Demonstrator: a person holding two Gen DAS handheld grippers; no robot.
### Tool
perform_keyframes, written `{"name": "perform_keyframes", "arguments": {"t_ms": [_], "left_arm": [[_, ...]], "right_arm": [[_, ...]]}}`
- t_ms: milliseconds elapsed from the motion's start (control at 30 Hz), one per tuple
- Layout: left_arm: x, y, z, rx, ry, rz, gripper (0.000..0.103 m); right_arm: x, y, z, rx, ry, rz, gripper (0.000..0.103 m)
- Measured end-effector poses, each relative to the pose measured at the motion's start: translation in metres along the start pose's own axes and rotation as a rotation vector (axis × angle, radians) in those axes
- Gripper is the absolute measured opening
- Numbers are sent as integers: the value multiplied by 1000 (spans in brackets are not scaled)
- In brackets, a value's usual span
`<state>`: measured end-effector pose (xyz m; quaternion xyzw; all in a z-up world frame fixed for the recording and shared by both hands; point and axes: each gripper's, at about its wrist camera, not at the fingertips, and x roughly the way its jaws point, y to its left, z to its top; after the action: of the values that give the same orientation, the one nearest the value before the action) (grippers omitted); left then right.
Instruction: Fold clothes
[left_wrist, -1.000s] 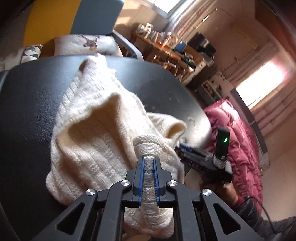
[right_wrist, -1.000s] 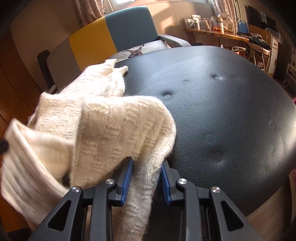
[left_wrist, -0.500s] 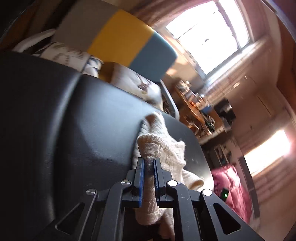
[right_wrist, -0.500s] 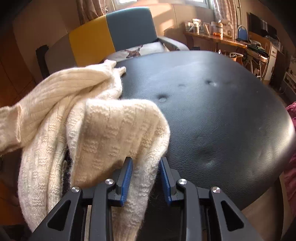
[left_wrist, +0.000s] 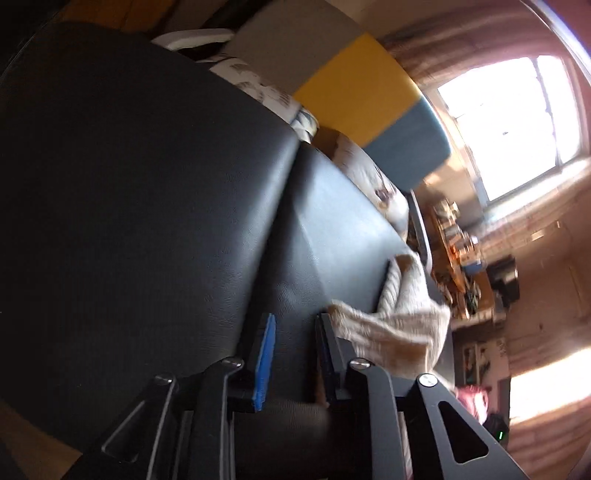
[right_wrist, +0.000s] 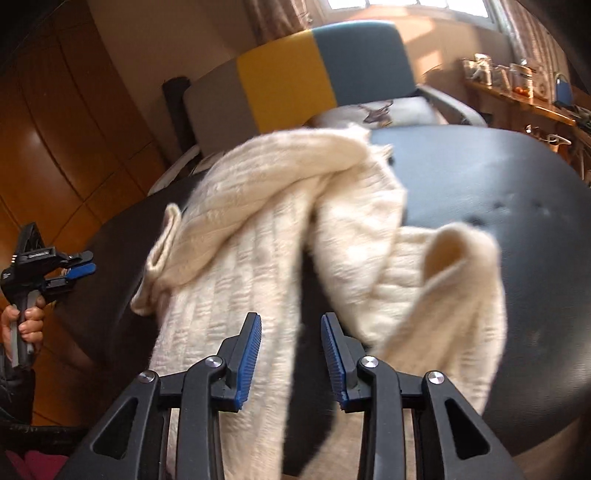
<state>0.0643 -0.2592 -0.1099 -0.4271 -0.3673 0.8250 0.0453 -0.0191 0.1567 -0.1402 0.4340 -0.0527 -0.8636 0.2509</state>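
A cream knitted sweater (right_wrist: 295, 229) lies crumpled on the black padded table (right_wrist: 517, 206), with one part hanging over the near edge. My right gripper (right_wrist: 291, 325) stands open just in front of it, dark space between its blue pads and no cloth pinched. In the left wrist view my left gripper (left_wrist: 295, 332) is open over the bare black table (left_wrist: 147, 184), and a bit of the sweater (left_wrist: 399, 321) lies just right of its right finger. From the right wrist view the left gripper (right_wrist: 74, 271) shows at the far left, held by a hand (right_wrist: 26, 321), clear of the sweater.
A chair with a grey, yellow and blue back (right_wrist: 295, 74) and a printed cushion (right_wrist: 384, 107) stands behind the table. A cluttered wooden shelf (right_wrist: 517, 88) runs along the right wall. Wooden cabinets (right_wrist: 55, 129) are on the left.
Both grippers have opened and let go of the sweater. The left one released the cuff and swung away to the left. The sweater has dropped onto the table in a heap.
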Motion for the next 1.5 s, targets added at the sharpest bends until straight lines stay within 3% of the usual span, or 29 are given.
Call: {"name": "perform_keyframes", "arguments": {"t_ms": [133,267,367,400,567,633,667,733,833,1067,1233,1267,1333,1400,1500], "left_arm": [[19,-50,-29,194,82,-52,42],[50,-116,-57,505,28,84,66],[77,-133,-67,584,41,153,67],[85,-135,-68,587,56,162,67],[110,-140,-65,580,79,172,66],[115,-136,-61,544,90,170,39],[115,-131,-58,500,101,152,18],[112,-121,-50,407,104,96,11],[100,-111,-39,341,81,50,9],[79,-81,-23,255,21,124,6],[68,-43,-11,137,12,163,7],[66,-44,-13,157,3,165,8],[63,-53,-19,235,-9,180,24],[67,-69,-28,342,-6,188,57],[73,-89,-40,463,2,178,68]], "right_arm": [[16,4,-2,21,32,-1,34],[15,-7,-8,101,45,4,45],[15,-9,-13,133,52,-49,67],[15,-9,-15,144,49,-71,76],[17,-8,-17,138,35,-129,84],[16,-2,-17,93,24,-150,84],[15,-1,-17,78,19,-157,84],[13,2,-16,28,11,-167,83],[7,9,-10,-48,-7,-182,75],[-9,9,32,-133,-90,-245,72],[33,-24,58,-105,43,-353,72],[42,-30,59,-93,71,-376,72],[56,-41,54,-50,118,-353,72],[62,-49,46,-14,108,-314,74],[60,-56,34,-11,32,-262,78]]}}
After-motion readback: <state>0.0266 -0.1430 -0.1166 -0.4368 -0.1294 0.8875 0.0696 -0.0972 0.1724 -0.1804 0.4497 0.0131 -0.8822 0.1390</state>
